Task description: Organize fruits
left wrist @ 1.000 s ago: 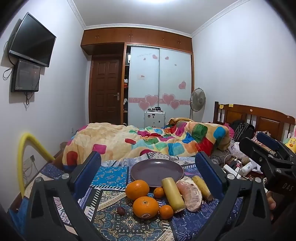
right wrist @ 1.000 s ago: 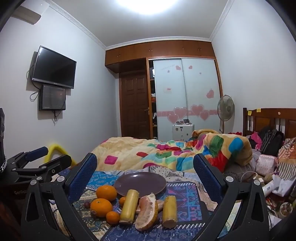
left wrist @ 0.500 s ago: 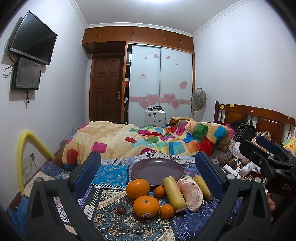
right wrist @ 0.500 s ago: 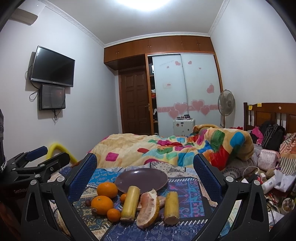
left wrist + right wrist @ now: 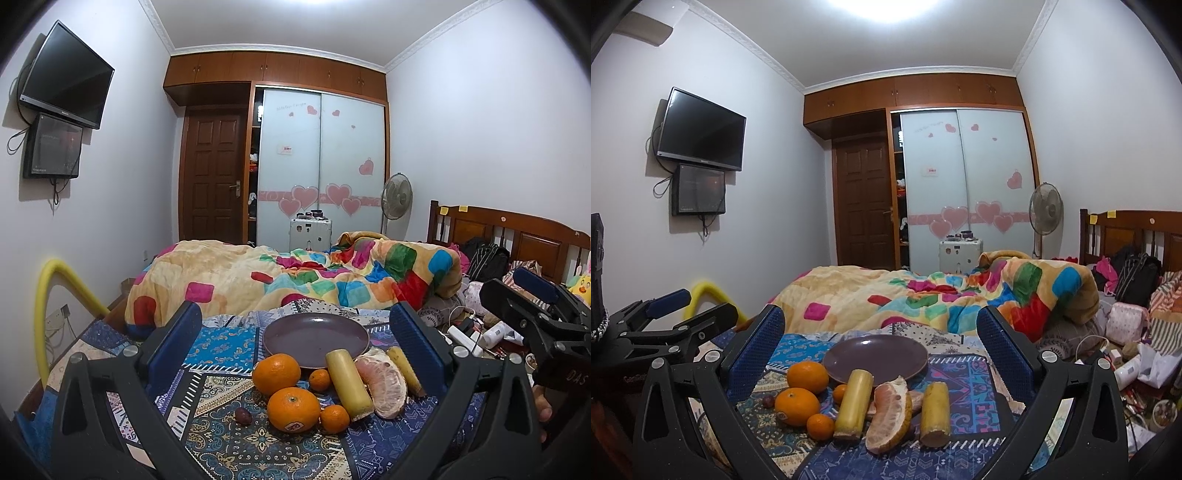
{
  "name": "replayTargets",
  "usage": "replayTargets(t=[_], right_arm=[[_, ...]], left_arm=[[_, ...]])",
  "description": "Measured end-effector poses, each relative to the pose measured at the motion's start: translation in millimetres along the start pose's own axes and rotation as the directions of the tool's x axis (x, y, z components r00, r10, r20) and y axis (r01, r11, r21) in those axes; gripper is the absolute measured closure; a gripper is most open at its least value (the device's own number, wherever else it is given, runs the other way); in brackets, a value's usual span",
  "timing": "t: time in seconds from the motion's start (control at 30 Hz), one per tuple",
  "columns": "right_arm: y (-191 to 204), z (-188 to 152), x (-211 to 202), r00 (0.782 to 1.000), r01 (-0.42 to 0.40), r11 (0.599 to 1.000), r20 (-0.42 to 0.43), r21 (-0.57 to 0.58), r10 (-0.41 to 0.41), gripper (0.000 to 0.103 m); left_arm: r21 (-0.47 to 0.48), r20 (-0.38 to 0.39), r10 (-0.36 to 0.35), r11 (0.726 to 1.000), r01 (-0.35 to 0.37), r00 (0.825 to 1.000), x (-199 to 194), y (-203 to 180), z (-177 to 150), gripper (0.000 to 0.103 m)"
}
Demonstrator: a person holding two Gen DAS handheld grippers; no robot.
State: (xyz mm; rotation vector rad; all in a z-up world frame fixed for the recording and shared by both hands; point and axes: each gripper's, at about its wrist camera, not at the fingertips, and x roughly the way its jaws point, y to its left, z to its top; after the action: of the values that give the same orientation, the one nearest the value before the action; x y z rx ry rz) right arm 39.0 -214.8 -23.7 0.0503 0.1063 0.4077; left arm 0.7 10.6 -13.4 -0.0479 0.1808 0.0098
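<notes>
An empty purple plate sits on a patterned blue cloth. In front of it lie two large oranges, two small tangerines, two yellow cane pieces, peeled pomelo segments and a small dark red fruit. My left gripper is open and empty, above and behind the fruit. My right gripper is open and empty too. Each gripper shows at the edge of the other's view.
A bed with a colourful quilt lies behind the cloth. Cluttered bags, chargers and cables lie at the right. A yellow foam tube arches at the left by the wall.
Both views shifted only slightly; the fruit and plate sit a little lower in the frames. Nothing was picked up or moved.
</notes>
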Motion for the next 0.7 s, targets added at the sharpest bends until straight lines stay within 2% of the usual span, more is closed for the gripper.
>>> replayTargets(t=[0.7], right_arm=[[-0.5,0.4,-1.8,1.000,0.004,1.000,0.000,0.010,-0.004,0.000]], left_arm=[[0.006,0.003,0.003,1.000,-0.003,1.000,1.2,-2.4,0.1,0.000]])
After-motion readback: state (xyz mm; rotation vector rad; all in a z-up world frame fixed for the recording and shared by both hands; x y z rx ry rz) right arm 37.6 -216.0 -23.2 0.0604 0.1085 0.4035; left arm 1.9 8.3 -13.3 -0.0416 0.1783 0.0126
